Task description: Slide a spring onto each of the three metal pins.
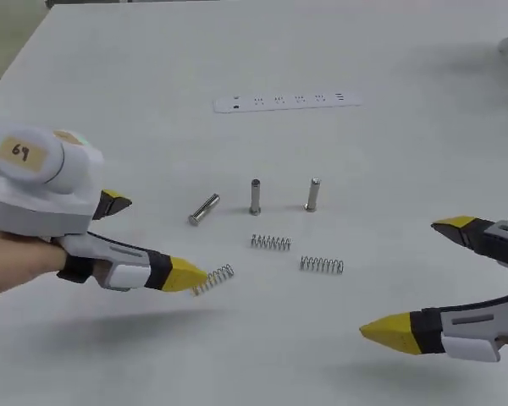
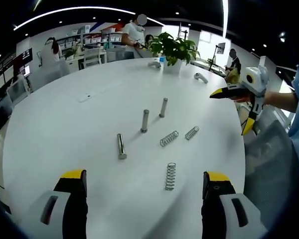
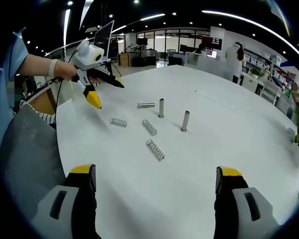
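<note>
Head view: white tabletop (image 1: 135, 76). Two upright pins (image 1: 255, 196), one lying pin (image 1: 204, 209). Three springs (image 1: 271, 243) loose just in front of them, nearest spring (image 1: 213, 280) near left tongs (image 1: 157, 239). Left tongs and right tongs (image 1: 404, 277) both apart, empty. Recommended: pinch nearest spring lightly near one end, avoid crushing coils, and stand lying pin first.

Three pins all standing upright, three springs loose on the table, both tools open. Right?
Not all. The middle pin and right pin stand upright; the left pin lies on its side, per the head view. Three springs do lie loose on the table; left tool and right tool are open.
</note>
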`<state>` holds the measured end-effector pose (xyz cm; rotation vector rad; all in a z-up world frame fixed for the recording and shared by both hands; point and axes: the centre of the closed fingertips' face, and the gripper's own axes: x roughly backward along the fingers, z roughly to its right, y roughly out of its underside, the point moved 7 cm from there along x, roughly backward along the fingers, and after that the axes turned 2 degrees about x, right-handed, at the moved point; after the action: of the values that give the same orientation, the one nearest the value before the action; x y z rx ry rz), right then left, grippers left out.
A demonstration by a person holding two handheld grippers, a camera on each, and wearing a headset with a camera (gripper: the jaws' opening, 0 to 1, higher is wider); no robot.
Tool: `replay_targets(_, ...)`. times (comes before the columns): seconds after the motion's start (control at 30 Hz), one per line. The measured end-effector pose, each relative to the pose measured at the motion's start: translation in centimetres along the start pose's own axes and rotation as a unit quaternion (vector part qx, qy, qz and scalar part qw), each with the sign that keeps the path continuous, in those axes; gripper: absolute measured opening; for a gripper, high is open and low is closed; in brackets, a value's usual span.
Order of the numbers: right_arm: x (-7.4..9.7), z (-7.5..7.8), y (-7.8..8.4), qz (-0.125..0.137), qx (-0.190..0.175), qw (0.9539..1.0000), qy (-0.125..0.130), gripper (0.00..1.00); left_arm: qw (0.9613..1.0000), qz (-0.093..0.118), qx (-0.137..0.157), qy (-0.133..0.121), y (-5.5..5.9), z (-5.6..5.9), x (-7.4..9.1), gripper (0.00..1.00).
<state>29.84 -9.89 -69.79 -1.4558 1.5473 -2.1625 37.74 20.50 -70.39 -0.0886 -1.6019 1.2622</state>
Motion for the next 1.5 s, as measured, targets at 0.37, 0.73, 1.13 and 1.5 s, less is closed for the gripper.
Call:
replay_targets(0.37,0.1,-0.2,0.8,-0.004,-0.010,0.9999,-0.002,0.98,0.9998,-0.016,-0.008,-0.004,-1.0,-1.3,-1.2,0.86)
replay_targets(0.73,0.1,-0.5,1.0,-0.003,-0.018,0.9998,-0.002,0.97,0.9998,-0.020,0.007,-0.002,-2.0,-2.3,-2.3,0.76)
replay_targets(1.13,0.3,-0.4,1.3,-0.001,-0.025,0.9997,0.002,0.97,0.9996,-0.028,0.004,-0.006,-3.4,-2.9,-4.1,0.61)
replay_targets(1.5,1.1,0.0,1.8,0.001,-0.035,0.9993,0.010,0.97,0.9991,-0.040,0.004,-0.010,-4.0,-3.3,-5.8,0.48)
